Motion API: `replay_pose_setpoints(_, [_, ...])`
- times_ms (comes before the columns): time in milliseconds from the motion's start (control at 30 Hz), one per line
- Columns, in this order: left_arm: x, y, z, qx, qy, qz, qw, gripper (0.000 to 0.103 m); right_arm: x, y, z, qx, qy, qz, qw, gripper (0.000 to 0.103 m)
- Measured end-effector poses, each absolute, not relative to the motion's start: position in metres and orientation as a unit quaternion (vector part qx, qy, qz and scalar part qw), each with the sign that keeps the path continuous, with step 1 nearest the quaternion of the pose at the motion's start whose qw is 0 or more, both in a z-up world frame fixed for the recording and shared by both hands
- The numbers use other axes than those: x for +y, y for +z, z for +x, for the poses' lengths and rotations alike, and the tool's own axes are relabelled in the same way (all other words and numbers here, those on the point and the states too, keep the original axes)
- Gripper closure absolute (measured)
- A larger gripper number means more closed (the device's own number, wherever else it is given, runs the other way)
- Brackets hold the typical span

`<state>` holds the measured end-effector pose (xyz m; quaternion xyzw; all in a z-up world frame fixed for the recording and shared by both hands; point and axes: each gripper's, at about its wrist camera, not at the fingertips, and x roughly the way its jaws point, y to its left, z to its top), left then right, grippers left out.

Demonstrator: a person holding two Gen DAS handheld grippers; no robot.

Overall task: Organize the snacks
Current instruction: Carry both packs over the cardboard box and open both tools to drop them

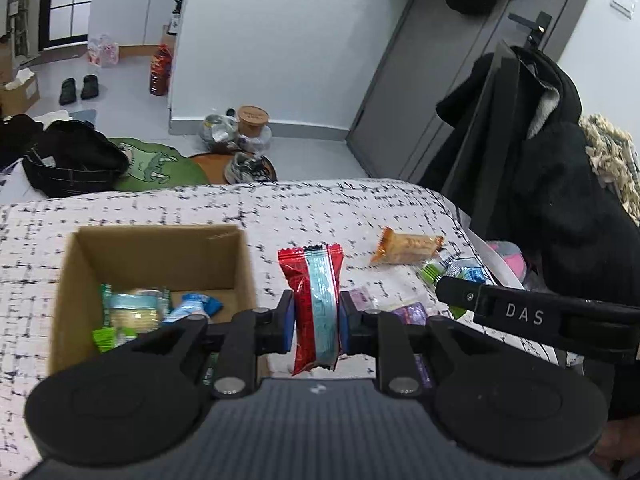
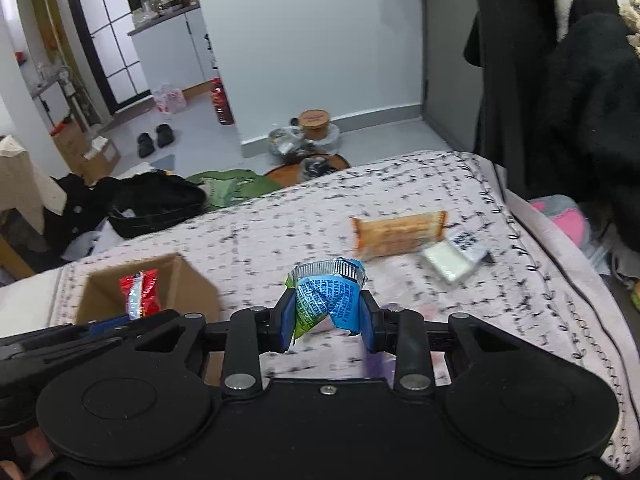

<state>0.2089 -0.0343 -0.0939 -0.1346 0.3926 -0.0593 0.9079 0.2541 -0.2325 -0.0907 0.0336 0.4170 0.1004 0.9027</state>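
My left gripper [image 1: 317, 318] is shut on a red snack packet with a pale blue stripe [image 1: 314, 300], held upright above the bed, just right of an open cardboard box [image 1: 160, 248]. Several wrapped snacks lie in the box. In the right wrist view my right gripper [image 2: 327, 316] is shut on a crumpled blue and green snack packet [image 2: 328, 298], lifted off the bedcover. The same red packet [image 2: 140, 292] shows over the box [image 2: 188, 280] at lower left. An orange biscuit packet [image 1: 406, 248] [image 2: 400, 230] lies on the cover farther out.
The bed carries a white cover with black flecks [image 1: 320, 208]. A white sachet [image 2: 450, 262] lies beside the orange packet, and purple packets [image 1: 408, 314] lie near the left gripper. A dark coat [image 1: 540, 160] hangs at the right. Bags and shoes litter the floor beyond.
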Motion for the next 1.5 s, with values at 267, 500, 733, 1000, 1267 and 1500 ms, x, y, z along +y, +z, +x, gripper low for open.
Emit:
replay_pose_setpoints(267, [-0.01,-0.081,0.193,0.373,-0.035,-0.128,0.918,0.082,-0.203,-0.079,0.243,0.398,0.127,0.027,0.908,0.072])
replay_pose_setpoints(500, [0.021,-0.085,0.181,0.372,0.002,-0.143,0.917,0.082,-0.179,-0.084,0.237,0.405,0.146,0.032,0.902,0.072])
replay_pose_setpoints(733, [0.045,-0.091,0.172,0.378,0.021,-0.15,0.913,0.082,-0.145,-0.086,0.228,0.406,0.174,0.02,0.897,0.072])
replay_pose_setpoints(1000, [0.065,-0.11,0.17,0.4,0.035,-0.175,0.899,0.081,-0.12,-0.093,0.223,0.412,0.181,0.012,0.893,0.071])
replay_pose_setpoints(1267, [0.074,-0.11,0.166,0.398,0.053,-0.179,0.898,0.073,-0.12,-0.092,0.224,0.412,0.172,0.008,0.895,0.071])
replay_pose_setpoints(1500, [0.08,-0.103,0.161,0.39,0.075,-0.188,0.898,0.057,-0.116,-0.092,0.228,0.413,0.178,0.021,0.893,0.071])
